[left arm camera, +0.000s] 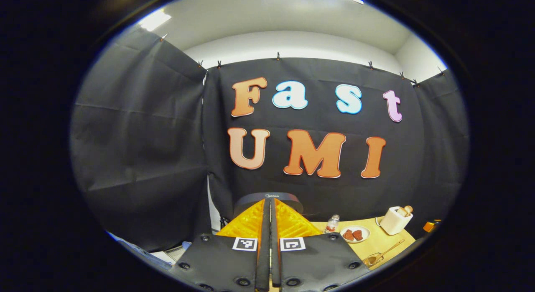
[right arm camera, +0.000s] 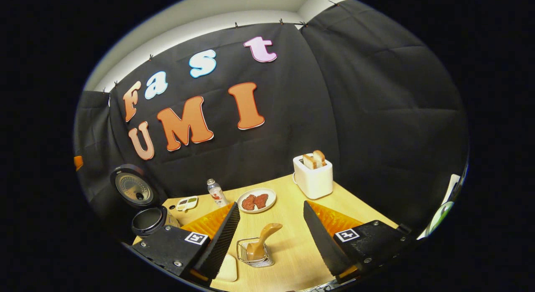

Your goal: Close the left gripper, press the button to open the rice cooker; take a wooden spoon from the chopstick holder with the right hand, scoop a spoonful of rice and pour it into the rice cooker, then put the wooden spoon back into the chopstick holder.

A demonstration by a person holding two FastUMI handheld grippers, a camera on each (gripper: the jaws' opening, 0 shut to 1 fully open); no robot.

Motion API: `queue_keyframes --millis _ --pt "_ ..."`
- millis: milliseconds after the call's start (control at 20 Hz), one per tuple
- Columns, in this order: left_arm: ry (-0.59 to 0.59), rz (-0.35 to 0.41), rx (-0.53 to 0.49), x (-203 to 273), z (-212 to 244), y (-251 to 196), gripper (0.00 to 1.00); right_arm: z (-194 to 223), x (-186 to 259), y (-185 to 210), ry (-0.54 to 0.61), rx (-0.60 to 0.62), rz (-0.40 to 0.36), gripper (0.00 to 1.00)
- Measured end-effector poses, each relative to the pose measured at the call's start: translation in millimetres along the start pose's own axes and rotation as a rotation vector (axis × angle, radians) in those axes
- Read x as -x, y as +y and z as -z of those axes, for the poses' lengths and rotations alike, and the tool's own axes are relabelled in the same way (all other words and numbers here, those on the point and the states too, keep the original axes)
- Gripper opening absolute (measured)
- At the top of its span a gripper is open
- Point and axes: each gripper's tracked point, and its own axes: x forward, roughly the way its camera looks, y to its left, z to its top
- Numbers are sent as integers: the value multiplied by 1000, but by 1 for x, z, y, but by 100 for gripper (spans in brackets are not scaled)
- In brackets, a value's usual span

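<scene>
In the right gripper view the rice cooker (right arm camera: pixel 148 220) stands at the table's far left with its lid (right arm camera: pixel 133 187) raised and the dark pot open. The wooden spoon (right arm camera: pixel 263 237) stands slanted in a wire chopstick holder (right arm camera: pixel 255 254), just below and between the fingers of my right gripper (right arm camera: pixel 271 205), which is open and empty. In the left gripper view my left gripper (left arm camera: pixel 270 202) is shut with nothing in it, its tips right before the cooker's dark lid (left arm camera: pixel 288 198). The holder and spoon (left arm camera: pixel 382 254) lie at the lower right there.
A white toaster (right arm camera: pixel 313 175) with bread stands at the back right of the wooden table (right arm camera: pixel 292 250). A plate of red food (right arm camera: pixel 256 200), a small bottle (right arm camera: pixel 216 192) and a little dish (right arm camera: pixel 187 203) line the back. A cream object (right arm camera: pixel 228 269) lies near the front edge.
</scene>
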Motion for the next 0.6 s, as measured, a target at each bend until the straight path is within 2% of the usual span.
queue_keyframes --millis 50,150,300,400,450,500,600 --pt "-7 -22 -16 5 -5 6 8 9 -7 0 16 -6 -1 95" --pt "-19 -36 -37 16 -12 10 19 25 -22 2 46 -32 -8 95" --pt "-47 -48 -18 29 -27 11 24 52 -42 0 114 -113 -23 95" --pt "-46 -46 -9 38 -29 13 48 67 -55 -5 146 -143 -13 95" --pt "-48 -54 -12 40 -33 17 52 74 -60 -4 163 -146 -20 95" --pt "-49 -57 -11 41 -35 19 48 80 -64 -1 177 -144 -30 95" --pt "-50 -77 1 47 -35 23 56 91 -73 -2 205 -150 -31 93"
